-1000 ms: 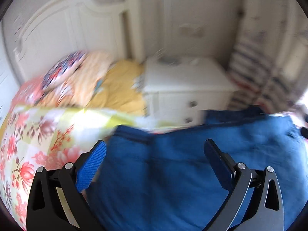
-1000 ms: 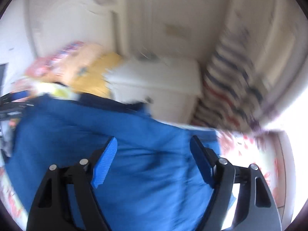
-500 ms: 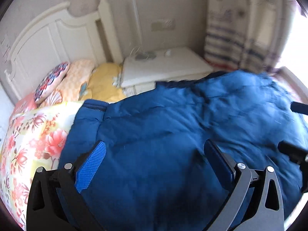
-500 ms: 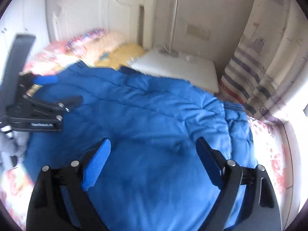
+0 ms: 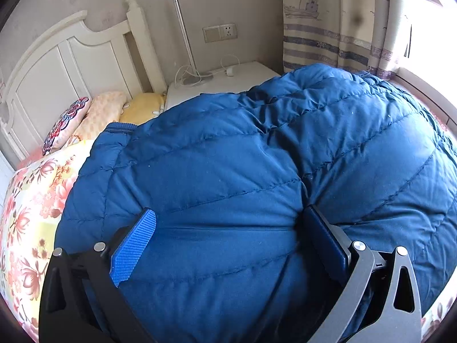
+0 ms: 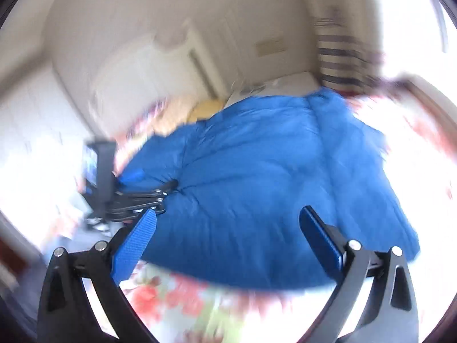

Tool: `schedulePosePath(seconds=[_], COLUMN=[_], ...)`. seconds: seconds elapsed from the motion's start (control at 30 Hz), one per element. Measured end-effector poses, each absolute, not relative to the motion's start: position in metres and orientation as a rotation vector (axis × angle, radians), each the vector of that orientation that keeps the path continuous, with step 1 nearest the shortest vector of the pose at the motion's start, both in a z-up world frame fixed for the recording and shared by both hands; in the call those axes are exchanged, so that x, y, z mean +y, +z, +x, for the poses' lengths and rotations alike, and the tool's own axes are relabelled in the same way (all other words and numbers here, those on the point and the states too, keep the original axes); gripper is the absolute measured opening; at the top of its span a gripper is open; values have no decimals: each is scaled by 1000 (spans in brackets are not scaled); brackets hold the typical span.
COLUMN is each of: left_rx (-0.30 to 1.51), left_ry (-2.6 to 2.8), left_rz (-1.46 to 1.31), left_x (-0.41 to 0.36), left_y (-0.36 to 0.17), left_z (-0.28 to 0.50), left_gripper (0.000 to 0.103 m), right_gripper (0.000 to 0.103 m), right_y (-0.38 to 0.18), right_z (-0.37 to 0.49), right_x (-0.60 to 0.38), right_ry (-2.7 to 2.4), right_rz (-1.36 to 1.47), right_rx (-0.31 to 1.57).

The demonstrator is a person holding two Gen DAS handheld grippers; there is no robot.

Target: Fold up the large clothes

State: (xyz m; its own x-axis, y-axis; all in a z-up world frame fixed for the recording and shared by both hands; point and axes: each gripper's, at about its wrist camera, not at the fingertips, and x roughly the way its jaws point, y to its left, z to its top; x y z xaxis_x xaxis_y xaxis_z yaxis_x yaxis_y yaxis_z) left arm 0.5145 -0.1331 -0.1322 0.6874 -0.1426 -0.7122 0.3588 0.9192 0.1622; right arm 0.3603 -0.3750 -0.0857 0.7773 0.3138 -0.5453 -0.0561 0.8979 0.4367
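Observation:
A big blue quilted jacket [image 5: 257,157] lies puffed up on the floral bedspread [image 5: 28,200]. My left gripper [image 5: 228,214] is pushed down into it with jaws wide. Padding bulges between the fingers, and the right-hand finger sits in a crease without clamping. In the blurred right wrist view the jacket [image 6: 257,171] lies further off, with the left gripper [image 6: 154,183] at its left edge. My right gripper [image 6: 228,213] hovers over the jacket's near hem and the bedspread [image 6: 185,300]. Its jaws are opening and nothing is between them.
A white headboard [image 5: 71,65] and several pillows [image 5: 97,114] are at the far left. A white nightstand [image 5: 228,83] with a cable stands behind the jacket. A striped curtain [image 5: 328,34] hangs beside a bright window at the right.
The left gripper sank onto the jacket, which now fills its view. The right gripper pulled back off the jacket and widened; floral bedspread now shows beneath it.

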Motion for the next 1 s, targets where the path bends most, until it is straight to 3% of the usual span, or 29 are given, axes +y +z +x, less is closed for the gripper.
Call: schedulePosePath(seconds=[0.13, 0.27, 0.5, 0.73, 0.77, 0.8, 0.83, 1.0], left_rx=[746, 749, 757, 784, 785, 785, 784, 787], left_ry=[-268, -273, -288, -313, -311, -306, -302, -279], left_rz=[324, 319, 306, 283, 284, 283, 280, 311], left_x=[-135, -135, -132, -128, -128, -129, -129, -135], left_y=[-135, -134, -134, -137, -137, -137, -137, -134], left_z=[512, 513, 515, 519, 520, 519, 519, 511], left_gripper=[99, 99, 99, 99, 99, 99, 99, 99], right_gripper=[100, 95, 95, 94, 89, 57, 38, 24], right_y=[-123, -145, -149, -147, -149, -151, -153, -134], right_z=[293, 284, 354, 408, 414, 415, 414, 382], right_x=[-431, -452, -428, -438, -437, -438, -441, -435], right_ry=[97, 54, 94, -8, 13, 13, 7, 84], right_rz=[681, 760, 716, 848, 862, 881, 894, 836], right_rx=[618, 643, 737, 580, 563, 553, 547, 440])
